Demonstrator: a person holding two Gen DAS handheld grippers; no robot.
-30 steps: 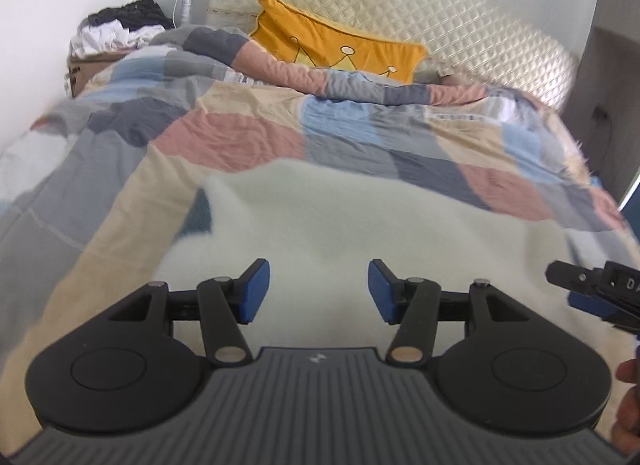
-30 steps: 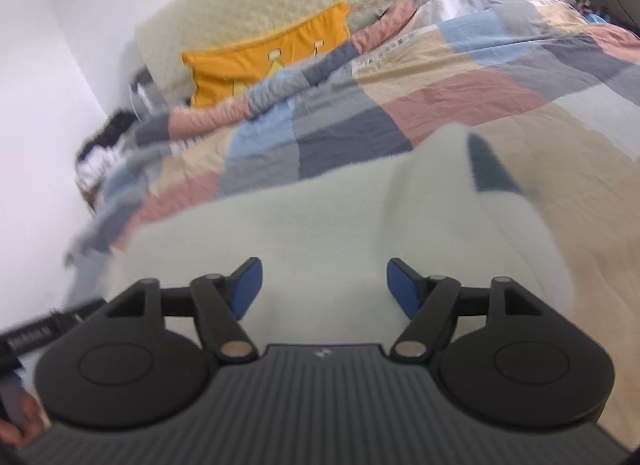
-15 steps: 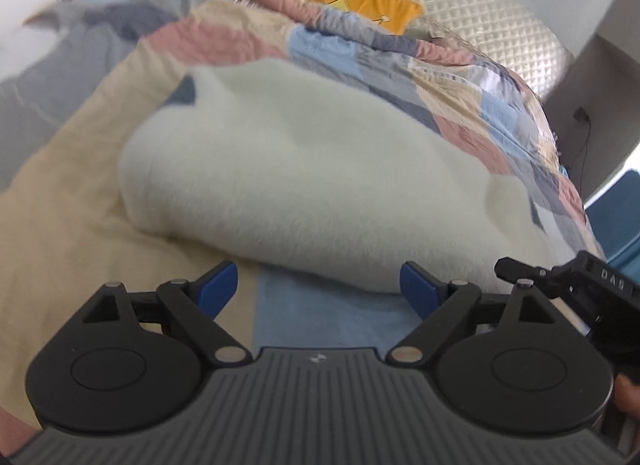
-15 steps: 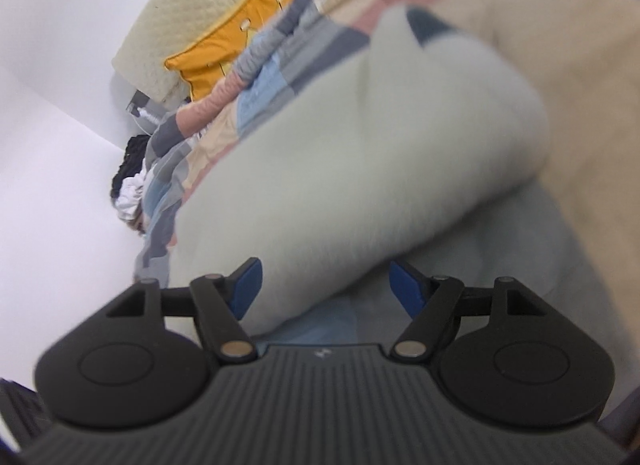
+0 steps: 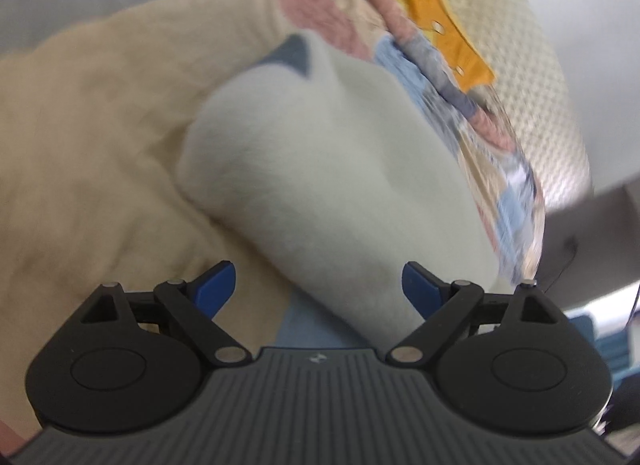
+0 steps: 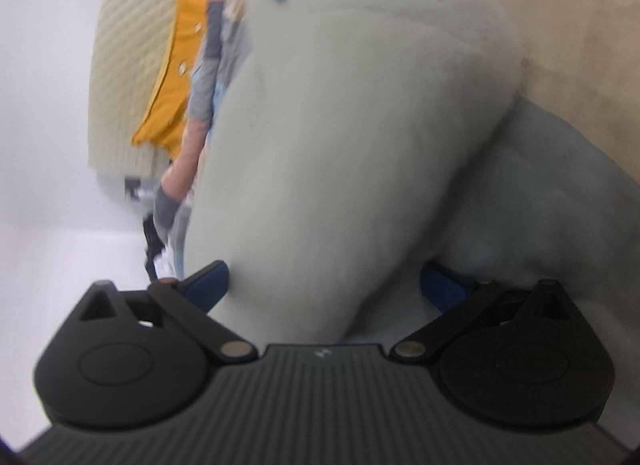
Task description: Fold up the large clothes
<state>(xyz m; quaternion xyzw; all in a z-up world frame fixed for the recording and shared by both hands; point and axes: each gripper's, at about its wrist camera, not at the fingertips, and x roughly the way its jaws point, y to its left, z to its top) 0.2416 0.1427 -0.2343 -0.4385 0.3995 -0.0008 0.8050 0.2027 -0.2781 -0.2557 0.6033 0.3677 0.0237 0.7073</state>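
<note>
The left tongs (image 5: 318,291) are spread wide, gripping nothing, the folded fluffy cream garment (image 5: 320,169) lying on the patchwork bed quilt (image 5: 88,137) ahead. The right tongs (image 6: 324,285) are still opening, with the garment's edge between them.

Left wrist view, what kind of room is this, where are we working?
Most likely a bedroom. A patchwork quilt covers a bed, an orange cushion leans against a cream quilted headboard, and a fluffy white garment lies folded on the covers.
</note>
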